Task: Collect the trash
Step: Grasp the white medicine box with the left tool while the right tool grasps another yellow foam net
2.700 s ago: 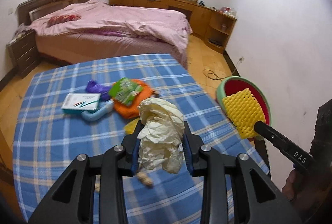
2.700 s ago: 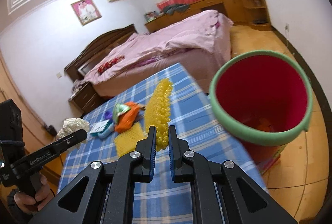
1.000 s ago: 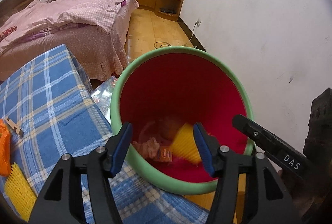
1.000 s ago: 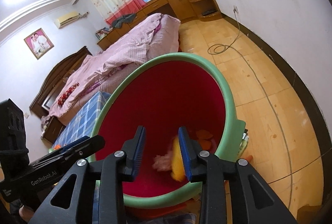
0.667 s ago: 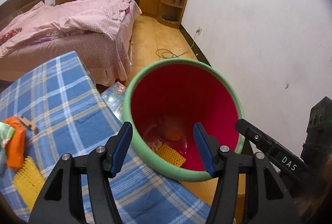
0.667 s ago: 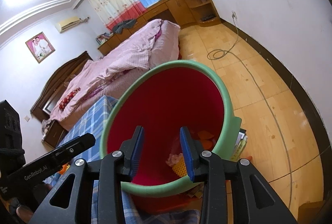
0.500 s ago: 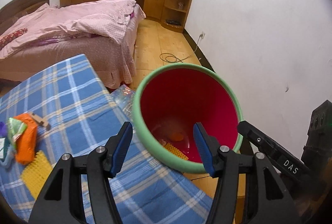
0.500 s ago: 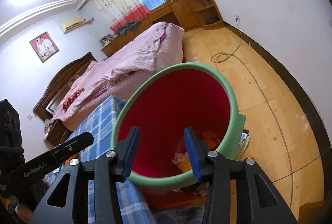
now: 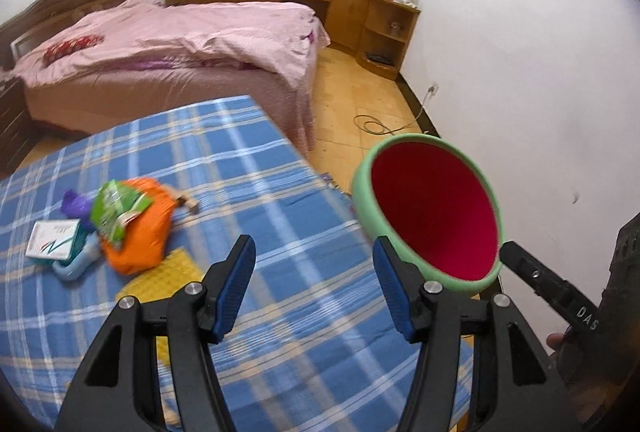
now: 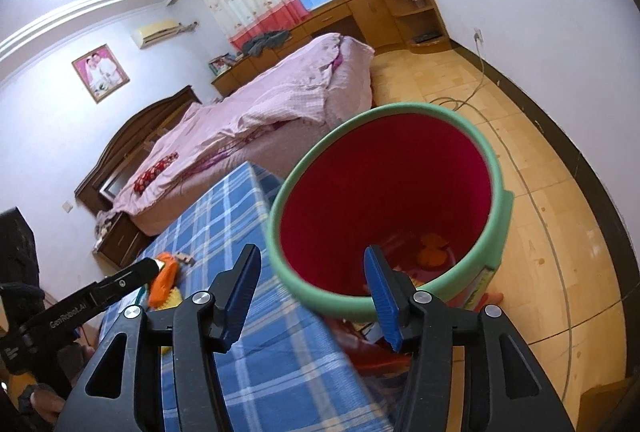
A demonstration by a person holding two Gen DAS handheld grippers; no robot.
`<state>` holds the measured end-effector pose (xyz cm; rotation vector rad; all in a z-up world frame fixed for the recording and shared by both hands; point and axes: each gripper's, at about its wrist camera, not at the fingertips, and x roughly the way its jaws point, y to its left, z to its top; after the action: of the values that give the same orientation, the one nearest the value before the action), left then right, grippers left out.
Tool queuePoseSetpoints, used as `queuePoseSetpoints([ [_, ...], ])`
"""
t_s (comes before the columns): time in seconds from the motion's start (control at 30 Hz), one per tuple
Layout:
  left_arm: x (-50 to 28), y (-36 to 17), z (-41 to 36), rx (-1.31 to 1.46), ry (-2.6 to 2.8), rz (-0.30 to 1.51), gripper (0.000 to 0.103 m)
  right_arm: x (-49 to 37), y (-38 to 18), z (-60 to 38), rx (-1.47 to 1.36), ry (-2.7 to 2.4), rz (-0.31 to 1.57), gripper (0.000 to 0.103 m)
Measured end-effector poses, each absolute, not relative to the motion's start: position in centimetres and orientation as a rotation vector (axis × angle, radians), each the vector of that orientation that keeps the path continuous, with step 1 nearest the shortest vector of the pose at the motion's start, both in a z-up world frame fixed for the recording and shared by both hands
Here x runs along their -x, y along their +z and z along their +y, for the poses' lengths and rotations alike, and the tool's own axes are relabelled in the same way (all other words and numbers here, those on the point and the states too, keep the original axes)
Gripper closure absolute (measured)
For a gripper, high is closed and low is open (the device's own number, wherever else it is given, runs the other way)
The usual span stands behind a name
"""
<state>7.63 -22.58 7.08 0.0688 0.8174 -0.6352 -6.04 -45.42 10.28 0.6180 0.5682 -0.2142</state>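
A red bin with a green rim [image 9: 432, 210] [image 10: 386, 208] stands on the floor at the table's right edge, with scraps at its bottom. On the blue plaid table [image 9: 256, 192] lies a heap of trash: an orange bag [image 9: 140, 232], a green wrapper [image 9: 116, 208], a purple scrap [image 9: 74, 202], a white box [image 9: 52, 238] and a yellow foam net [image 9: 160, 278]. My left gripper [image 9: 314, 280] is open and empty above the table's right part. My right gripper [image 10: 312, 286] hangs at the bin's near rim, its jaws opening with nothing between them.
A bed with a pink cover [image 9: 172, 44] stands behind the table. Wooden cabinets [image 9: 360, 16] line the far wall, and a cable [image 9: 380, 124] lies on the wooden floor. A white wall [image 9: 540, 72] is close on the right.
Both grippers let their trash fall into the bin. The left gripper swung back from over the bin toward the table. The right gripper's jaws widened and it drew back a little.
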Motion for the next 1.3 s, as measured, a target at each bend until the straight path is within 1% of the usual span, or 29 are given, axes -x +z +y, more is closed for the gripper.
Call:
queuePoseSetpoints([
  [0.3,-10.0,6.0,-16.6,-0.039,-0.545,0.838,0.042,4.5,9.9,-42.8,-0.616,-0.162,0.621,0.047],
  [0.4,-11.5,5.8,-14.4,-0.046,-0.478,0.844,0.034,3.9,9.7,-41.8,-0.611,-0.161,0.639,0.044],
  [0.47,-12.5,5.7,-13.0,-0.049,-0.439,0.840,0.032,3.4,9.6,-41.1,-0.601,-0.156,0.655,0.037],
  [0.5,-13.2,5.7,-12.1,-0.051,-0.410,0.841,0.030,3.3,9.6,-40.8,-0.597,-0.154,0.659,0.036],
  [0.53,-13.8,5.6,-11.3,-0.052,-0.388,0.843,0.029,3.0,9.6,-40.5,-0.590,-0.149,0.665,0.036],
  [0.6,-15.3,5.1,-9.8,-0.054,-0.352,0.860,0.023,2.5,9.6,-39.9,-0.573,-0.146,0.674,0.036],
  [0.63,-16.0,4.8,-9.3,-0.060,-0.348,0.873,0.021,2.2,9.6,-39.5,-0.562,-0.144,0.679,0.036],
  [0.83,-20.0,2.4,-6.3,-0.112,-0.263,0.926,0.021,1.2,9.0,-37.8,-0.527,-0.128,0.714,0.035],
  [0.97,-21.4,1.4,-5.3,-0.128,-0.230,0.947,0.009,0.6,8.5,-37.0,-0.510,-0.125,0.736,0.034],
  [1.3,-23.7,-1.5,-3.8,-0.072,-0.168,1.036,0.009,-0.4,7.8,-35.6,-0.486,-0.109,0.770,0.034],
])
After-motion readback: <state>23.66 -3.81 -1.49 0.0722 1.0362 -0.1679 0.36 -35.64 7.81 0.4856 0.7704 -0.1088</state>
